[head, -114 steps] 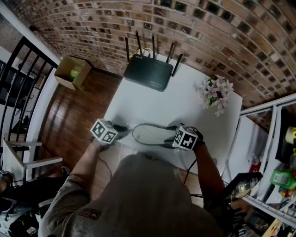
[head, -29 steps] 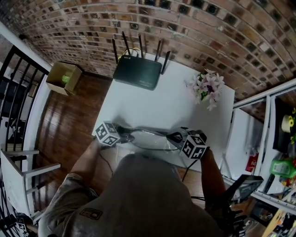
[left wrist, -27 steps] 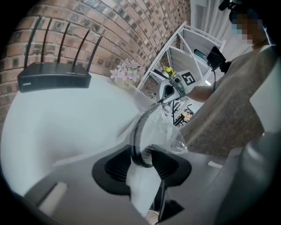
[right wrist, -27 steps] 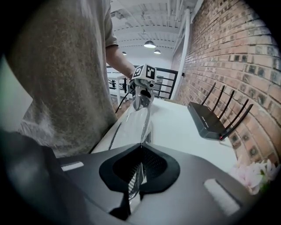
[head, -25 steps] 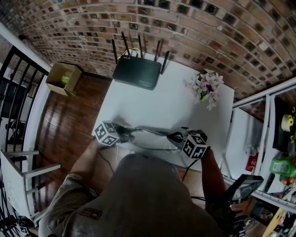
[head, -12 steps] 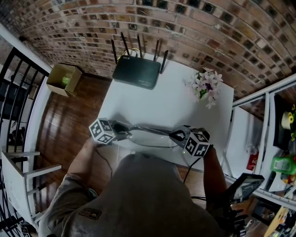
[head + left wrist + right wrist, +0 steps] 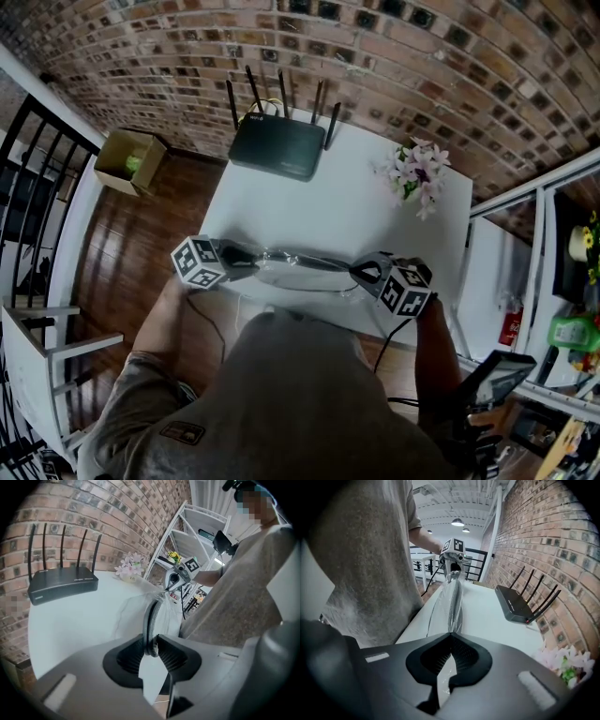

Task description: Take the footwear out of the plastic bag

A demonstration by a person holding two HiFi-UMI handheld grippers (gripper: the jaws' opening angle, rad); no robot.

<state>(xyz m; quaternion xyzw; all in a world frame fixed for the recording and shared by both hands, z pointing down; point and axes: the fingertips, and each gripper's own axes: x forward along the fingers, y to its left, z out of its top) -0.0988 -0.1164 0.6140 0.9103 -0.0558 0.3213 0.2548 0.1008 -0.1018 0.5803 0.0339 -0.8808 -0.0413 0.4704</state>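
1. White table (image 7: 328,211), set against a brick wall, is the work surface. The person stands at its near edge, and all handling takes place along that edge.
2. Left gripper (image 7: 246,253): its jaws have just been closing, and its own view shows the pads pinched on the dark curved rim of the footwear (image 7: 149,620). Whether bag film lies between pad and rim cannot be determined.
3. Right gripper (image 7: 361,270): its jaws are together, clamped on a gathered fold of the plastic bag (image 7: 302,270). No footwear is between them.
4. The bag is drawn taut between the two grippers, just over the near part of the table. The footwear is inside it, seen edge-on as a thin dark line. Its type cannot be made out.
5. Governing relation: the footwear's long axis runs left to right, parallel to the near edge, on the line joining the two grippers. It extends from the left jaws toward the right ones, and the left hand is the one already on it.
6. Judgement: extraction is not yet done. The next move calls for separation along that axis, the right gripper anchoring the film.
7. Farther back, the router (image 7: 279,145) and the flowers (image 7: 417,173) are well apart from the work and do not obstruct it.
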